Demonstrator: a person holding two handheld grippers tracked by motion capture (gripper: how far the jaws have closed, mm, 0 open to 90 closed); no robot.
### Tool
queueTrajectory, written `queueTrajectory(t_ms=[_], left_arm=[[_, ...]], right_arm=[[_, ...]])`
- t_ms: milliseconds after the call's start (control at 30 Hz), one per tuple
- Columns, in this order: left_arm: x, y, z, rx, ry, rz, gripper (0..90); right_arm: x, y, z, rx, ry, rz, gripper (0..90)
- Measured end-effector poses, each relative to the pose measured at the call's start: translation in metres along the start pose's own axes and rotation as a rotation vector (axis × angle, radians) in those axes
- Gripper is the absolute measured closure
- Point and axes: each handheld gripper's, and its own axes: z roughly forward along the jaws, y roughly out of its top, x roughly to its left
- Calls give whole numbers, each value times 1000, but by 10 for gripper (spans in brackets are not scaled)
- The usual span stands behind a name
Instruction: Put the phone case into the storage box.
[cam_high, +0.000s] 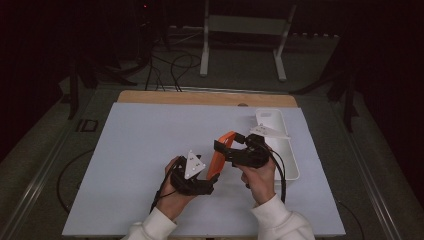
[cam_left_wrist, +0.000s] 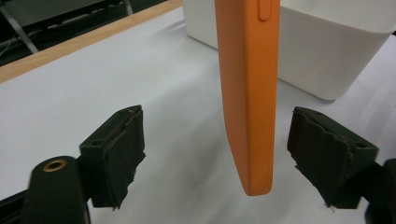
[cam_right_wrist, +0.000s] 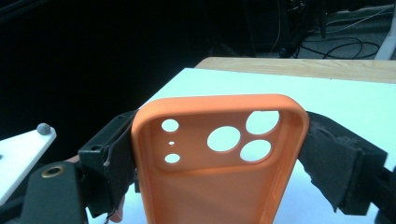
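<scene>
Right gripper view: the right gripper (cam_right_wrist: 219, 154) is clenched across the width of an orange, soft-looking phone case (cam_right_wrist: 219, 158), both pads pressed on its side walls near the camera cut-outs. In the left gripper view the left gripper (cam_left_wrist: 243, 154) stands released, its jaws apart with the case's lower end hanging between them, untouched. The case is held tilted above the pale surface (cam_high: 140, 150), beside a white rectangular plastic bin (cam_high: 282, 145). For a clean handover, the right grip is best kept firm while the left withdraws without brushing the edge.
</scene>
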Motion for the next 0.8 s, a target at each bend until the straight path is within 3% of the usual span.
queueTrajectory(t_ms=[467, 800], left_arm=[[6, 3, -6, -4, 19, -24, 36], [14, 5, -13, -13, 25, -36, 12]], right_arm=[[2, 0, 1, 2, 4, -10, 170], [2, 0, 2, 7, 3, -14, 169]])
